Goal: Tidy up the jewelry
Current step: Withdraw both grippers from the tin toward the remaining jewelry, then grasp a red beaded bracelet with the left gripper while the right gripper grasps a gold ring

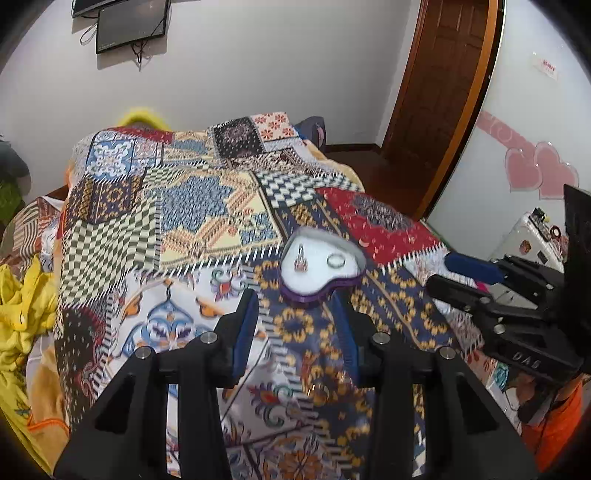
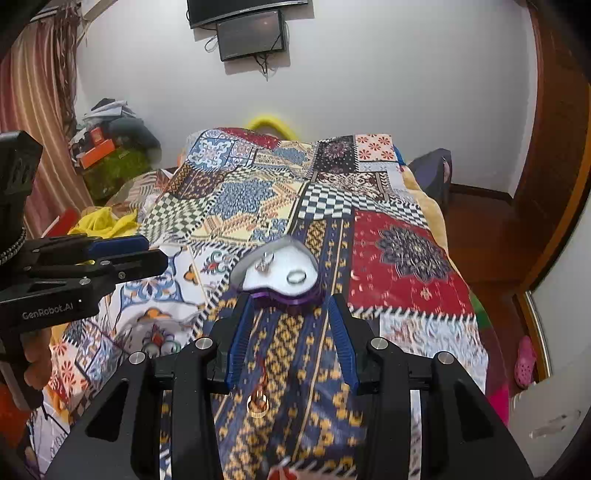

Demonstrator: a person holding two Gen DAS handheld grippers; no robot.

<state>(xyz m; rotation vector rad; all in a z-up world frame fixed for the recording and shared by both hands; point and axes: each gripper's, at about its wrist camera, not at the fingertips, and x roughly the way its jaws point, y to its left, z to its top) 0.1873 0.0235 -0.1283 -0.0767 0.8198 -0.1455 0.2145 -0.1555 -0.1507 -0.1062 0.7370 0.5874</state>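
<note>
A purple heart-shaped jewelry tray (image 1: 345, 285) with a white inside sits on the patterned bedspread; it also shows in the right wrist view (image 2: 295, 297). In it lie a silver ring (image 1: 335, 261) (image 2: 296, 277) and a small stone ring (image 1: 300, 264) (image 2: 263, 265). A gold ring (image 2: 258, 403) lies on the bedspread between my right fingers, near their base; it shows faintly in the left wrist view (image 1: 318, 392). My left gripper (image 1: 297, 299) is open and empty just short of the tray. My right gripper (image 2: 290, 299) is open and empty, also just short of the tray.
The patchwork bedspread (image 1: 207, 206) covers the bed. Yellow cloth (image 1: 22, 306) lies at the left. A wooden door (image 1: 443, 81) and a white case (image 1: 532, 240) stand at the right. Clutter (image 2: 110, 147) piles by the curtain. Monitors (image 2: 251, 33) hang on the wall.
</note>
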